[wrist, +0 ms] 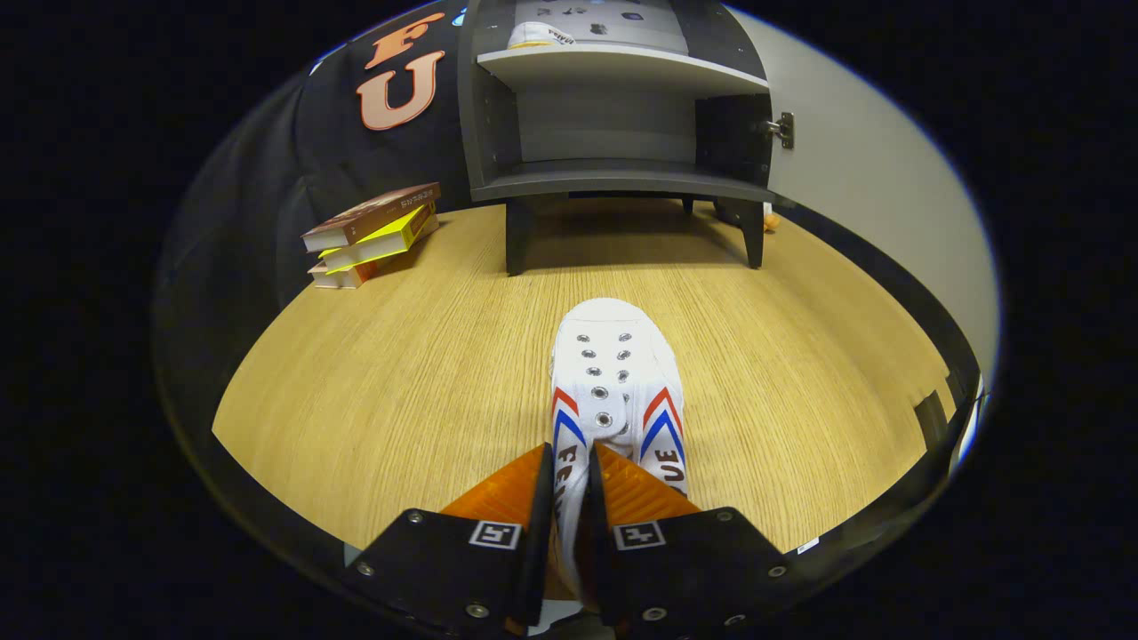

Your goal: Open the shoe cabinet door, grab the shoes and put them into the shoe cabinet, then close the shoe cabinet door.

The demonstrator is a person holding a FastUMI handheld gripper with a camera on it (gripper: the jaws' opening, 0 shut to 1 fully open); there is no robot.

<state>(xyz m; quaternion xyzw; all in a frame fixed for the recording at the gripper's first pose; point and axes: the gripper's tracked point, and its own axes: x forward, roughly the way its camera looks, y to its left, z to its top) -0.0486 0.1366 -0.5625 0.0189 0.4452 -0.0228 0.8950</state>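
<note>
One shoe (615, 391), white, side wall pinched in my gripper (569, 480) with jaws nearly closed, toe toward the cabinet (622, 178), door (880, 178) open; carrying step, next I lift it onto a shelf (622, 64).

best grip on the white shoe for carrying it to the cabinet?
The side wall of the shoe's collar, taken from behind the heel, one finger inside the opening and one outside. The white shoe points toe-first at the open shoe cabinet, and that wall is thin and upright. The tongs look shut on it that way now.
</note>
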